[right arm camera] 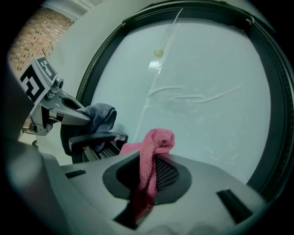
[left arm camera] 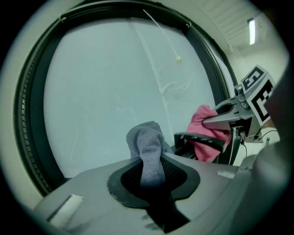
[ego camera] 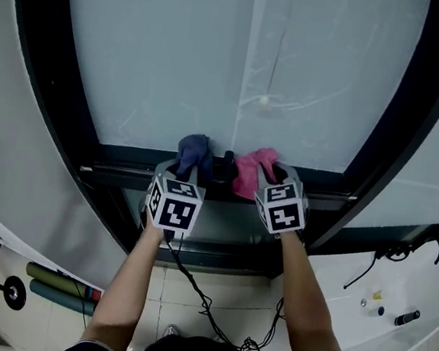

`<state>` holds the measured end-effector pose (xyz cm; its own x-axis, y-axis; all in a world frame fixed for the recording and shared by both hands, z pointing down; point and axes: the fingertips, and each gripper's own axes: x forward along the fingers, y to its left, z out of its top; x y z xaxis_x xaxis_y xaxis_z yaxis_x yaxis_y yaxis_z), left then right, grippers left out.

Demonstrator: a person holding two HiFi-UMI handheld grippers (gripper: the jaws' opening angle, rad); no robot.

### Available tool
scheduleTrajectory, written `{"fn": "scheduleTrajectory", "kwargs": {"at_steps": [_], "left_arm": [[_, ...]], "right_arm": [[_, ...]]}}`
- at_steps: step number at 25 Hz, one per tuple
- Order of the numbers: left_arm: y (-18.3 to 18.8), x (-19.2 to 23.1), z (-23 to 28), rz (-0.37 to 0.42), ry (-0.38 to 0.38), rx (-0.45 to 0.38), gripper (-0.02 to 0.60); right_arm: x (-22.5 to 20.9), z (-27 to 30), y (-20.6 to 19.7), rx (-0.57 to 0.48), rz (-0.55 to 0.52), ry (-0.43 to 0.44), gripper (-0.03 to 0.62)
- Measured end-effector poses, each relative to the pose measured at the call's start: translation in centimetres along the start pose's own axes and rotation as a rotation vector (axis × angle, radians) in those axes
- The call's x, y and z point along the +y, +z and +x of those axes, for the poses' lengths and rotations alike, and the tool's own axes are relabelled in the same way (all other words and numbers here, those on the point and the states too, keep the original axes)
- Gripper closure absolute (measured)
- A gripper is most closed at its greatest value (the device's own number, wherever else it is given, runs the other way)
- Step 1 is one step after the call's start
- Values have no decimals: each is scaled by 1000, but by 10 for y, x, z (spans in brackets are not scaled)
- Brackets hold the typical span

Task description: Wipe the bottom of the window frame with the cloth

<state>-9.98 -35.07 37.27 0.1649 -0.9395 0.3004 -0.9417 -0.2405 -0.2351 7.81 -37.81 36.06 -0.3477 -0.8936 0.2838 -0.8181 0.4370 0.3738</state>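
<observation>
Left tongs (left arm camera: pixel 151 170) clenched on grey-blue cloth (left arm camera: pixel 147 141). Right tongs (right arm camera: pixel 146 178) clenched on pink cloth (right arm camera: pixel 155 146). Both cloths at bottom of window frame (ego camera: pixel 118 172), side by side, dark fitting (ego camera: pixel 228 164) between. Cloth-to-frame contact hidden behind tongs; cannot tell if touching.
</observation>
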Motion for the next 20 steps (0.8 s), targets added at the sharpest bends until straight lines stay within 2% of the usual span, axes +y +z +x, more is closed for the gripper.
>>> {"fn": "scheduleTrajectory", "kwargs": {"at_steps": [3,5,10,15,20], "left_arm": [[18,-5,-42,-15,-13,-94,506],[21,-7,-64,-49,-26,-120,506],[20,-10,-108,-56,-16,-159,506],[12,-17,-133,-135,-64,-187,505],[-4,-25,-140,-161,-99,-167,505]], "right_arm": [[6,-30,12,-53,-27,-3,543],[10,-50,16,-89,-25,-8,542],[23,-97,29,-177,27,-3,540],[37,-137,42,-253,109,27,540],[50,-152,30,-261,171,43,539]]}}
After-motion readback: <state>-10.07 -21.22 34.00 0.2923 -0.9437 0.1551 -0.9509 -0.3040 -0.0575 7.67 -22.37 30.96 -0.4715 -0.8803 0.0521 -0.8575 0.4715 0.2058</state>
